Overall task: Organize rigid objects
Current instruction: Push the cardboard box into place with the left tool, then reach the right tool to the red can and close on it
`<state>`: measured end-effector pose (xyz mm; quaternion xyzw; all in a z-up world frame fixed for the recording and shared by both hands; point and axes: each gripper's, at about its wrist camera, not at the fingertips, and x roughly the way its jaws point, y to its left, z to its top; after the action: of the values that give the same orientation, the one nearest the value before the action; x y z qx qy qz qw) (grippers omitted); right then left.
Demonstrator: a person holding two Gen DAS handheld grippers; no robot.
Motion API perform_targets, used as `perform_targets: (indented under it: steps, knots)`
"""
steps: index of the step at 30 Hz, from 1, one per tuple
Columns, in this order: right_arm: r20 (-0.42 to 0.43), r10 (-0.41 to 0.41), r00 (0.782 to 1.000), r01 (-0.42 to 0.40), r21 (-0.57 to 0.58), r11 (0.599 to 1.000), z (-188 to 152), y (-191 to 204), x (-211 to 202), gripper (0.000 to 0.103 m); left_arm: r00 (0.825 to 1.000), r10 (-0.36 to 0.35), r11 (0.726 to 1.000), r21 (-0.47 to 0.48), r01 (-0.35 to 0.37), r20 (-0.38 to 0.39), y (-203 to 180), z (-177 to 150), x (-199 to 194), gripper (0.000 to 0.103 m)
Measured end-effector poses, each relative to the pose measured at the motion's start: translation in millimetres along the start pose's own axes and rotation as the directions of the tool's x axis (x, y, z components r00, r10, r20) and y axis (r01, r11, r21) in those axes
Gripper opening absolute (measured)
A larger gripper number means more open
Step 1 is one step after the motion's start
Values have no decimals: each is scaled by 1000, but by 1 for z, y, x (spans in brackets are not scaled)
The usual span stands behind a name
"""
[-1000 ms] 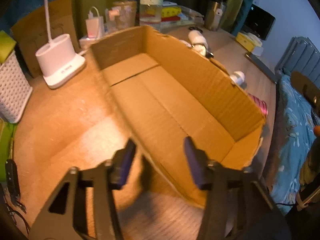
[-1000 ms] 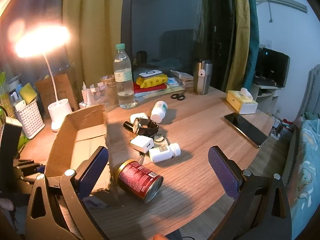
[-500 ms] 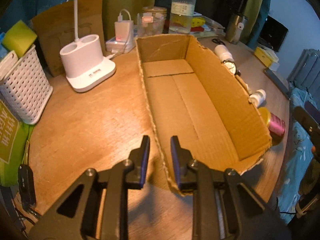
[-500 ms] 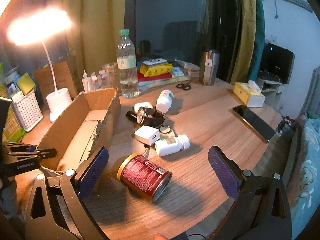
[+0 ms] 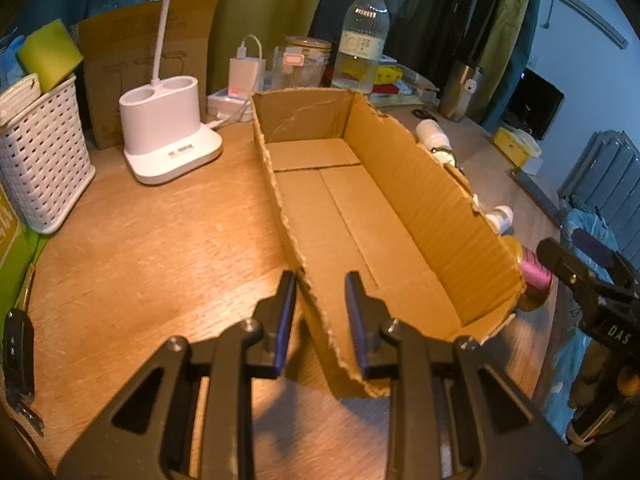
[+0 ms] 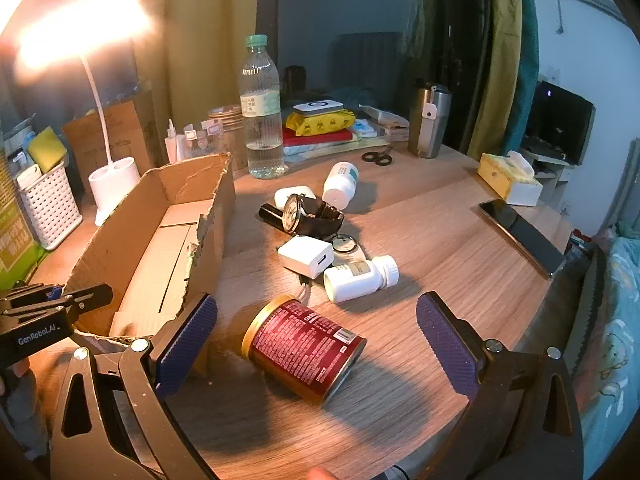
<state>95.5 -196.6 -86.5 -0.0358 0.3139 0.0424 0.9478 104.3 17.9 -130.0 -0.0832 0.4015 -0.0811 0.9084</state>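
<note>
- Box wall hides most of the red can (image 5: 534, 276) in the left wrist view.
- Cardboard box (image 5: 360, 216) runs lengthwise away from the worktop's (image 5: 160, 248) near edge.
- Left tongs (image 5: 320, 322) straddle its near wall, parted; right tongs (image 6: 316, 338) gape wide.

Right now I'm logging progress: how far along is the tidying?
Barely started. The box is on the table and empty. In hand: the left gripper straddles its near wall, jaws apart, not clamped; the right gripper hangs open over the can. Left to pack: can, two pill bottles, charger, watch.
</note>
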Motion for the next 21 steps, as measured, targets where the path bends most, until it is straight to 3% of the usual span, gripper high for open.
perform_targets:
  steps: [9,21]
  knots:
    - [21,7,1000,-7,20,1000,-5,-5,0,102,999,-4,1000,4,4,38,1,-5,-3,26]
    - [-17,17,1000,-16,47,999,-13,-12,16,102,997,-37,999,-23,38,60,6,-7,-4,26]
